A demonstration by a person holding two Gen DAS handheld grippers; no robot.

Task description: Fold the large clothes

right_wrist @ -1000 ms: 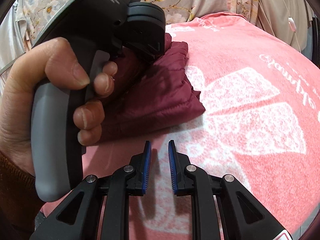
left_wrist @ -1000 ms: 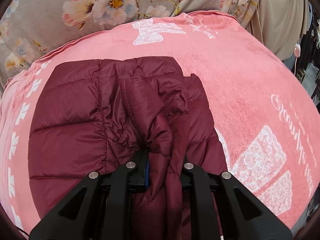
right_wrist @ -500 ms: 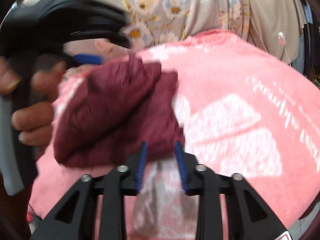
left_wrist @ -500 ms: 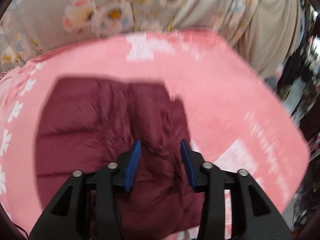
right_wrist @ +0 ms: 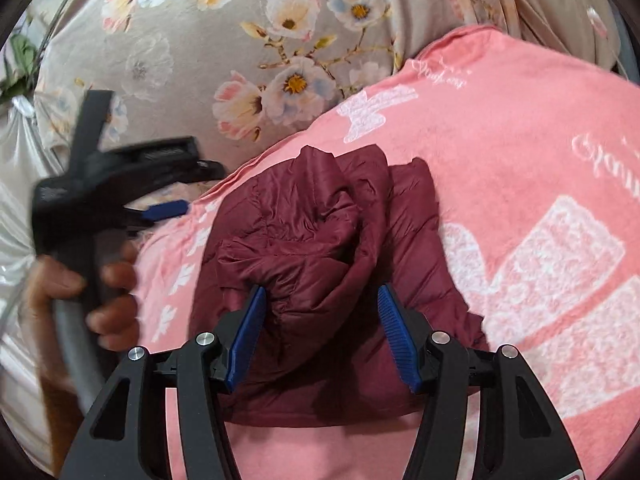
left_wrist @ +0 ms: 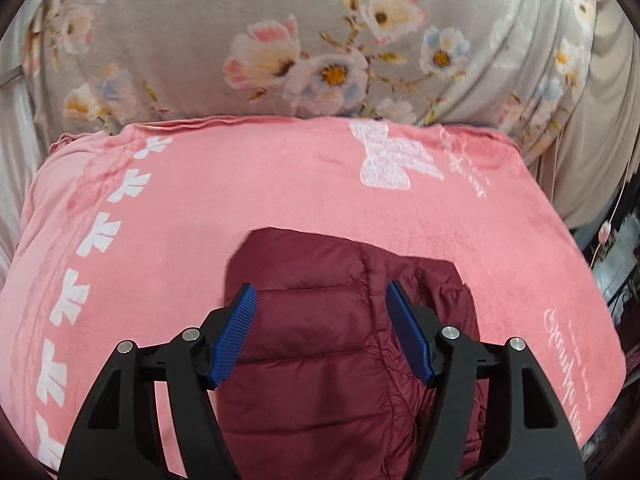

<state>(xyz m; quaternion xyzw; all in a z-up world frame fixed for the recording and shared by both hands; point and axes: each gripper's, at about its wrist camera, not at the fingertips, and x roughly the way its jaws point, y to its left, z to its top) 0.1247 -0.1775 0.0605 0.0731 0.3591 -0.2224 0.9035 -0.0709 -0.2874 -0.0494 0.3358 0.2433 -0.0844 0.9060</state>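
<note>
A second before, the left claw point(left_wrist: 320, 332) was pinched on a fold of the dark red puffy jacket point(left_wrist: 320, 360), and the right claw point(right_wrist: 320, 332) was nearly shut over the bare pink blanket point(left_wrist: 248, 200). Then both claws had let go and moved. The left claw's blue pads point(left_wrist: 236, 336) stood wide apart, with nothing between them but the jacket lying below. The right claw's blue pads point(right_wrist: 396, 340) stood wide apart too, hanging over the bunched-up near part of the jacket point(right_wrist: 320, 248).

The jacket lay folded into a small bundle on the pink blanket, in the lower middle of the left wrist view. In the right wrist view it filled the middle of the frame, with its puffy top layer crumpled and heaped. The blanket had white bow shapes point(left_wrist: 392, 160) and white writing on it.

At the left of the right wrist view, a hand point(right_wrist: 108, 300) held the left claw's handle point(right_wrist: 88, 208), blurred, beside the jacket. A grey flowered cloth point(left_wrist: 320, 48) hung across the top of both views.
</note>
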